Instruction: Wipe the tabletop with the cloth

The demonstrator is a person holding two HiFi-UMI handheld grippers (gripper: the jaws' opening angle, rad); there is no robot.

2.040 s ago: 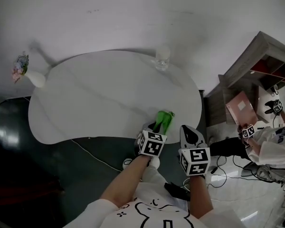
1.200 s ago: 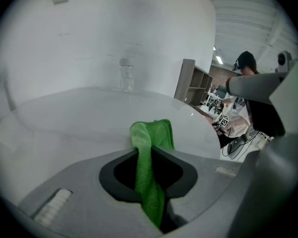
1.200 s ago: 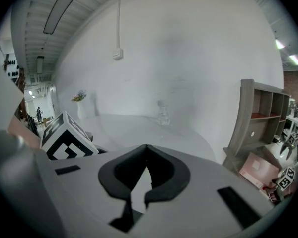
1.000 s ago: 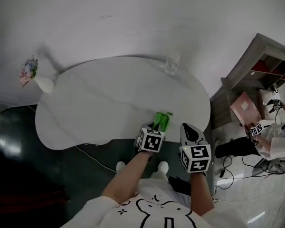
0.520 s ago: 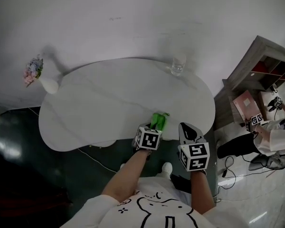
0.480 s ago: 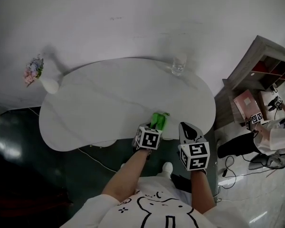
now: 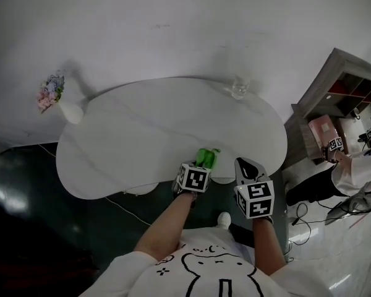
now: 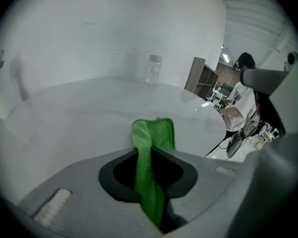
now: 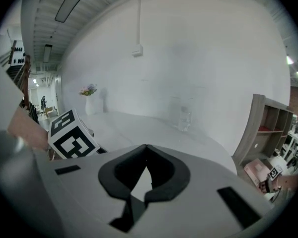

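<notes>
**While Left Gripper (image 7: 201, 167) Clamped the Green Cloth (image 7: 207, 158), Right Gripper (image 7: 245, 164) Hung Shut Beside It**

Where the white oval tabletop (image 7: 142, 135) curved toward the person, the left gripper (image 8: 150, 151) was clenched on the cloth (image 8: 153, 133). The fabric ran up between its jaws, and its folded free end stuck out just beyond the tips, over the table's near edge. Whether it touched the surface could not be told. The right gripper (image 9: 146, 147), just to the right, had its jaws closed tip to tip on nothing. A clear glass (image 7: 239, 87) stood at the far edge, well apart from a white vase (image 7: 71, 111) of flowers at the far left.
</notes>
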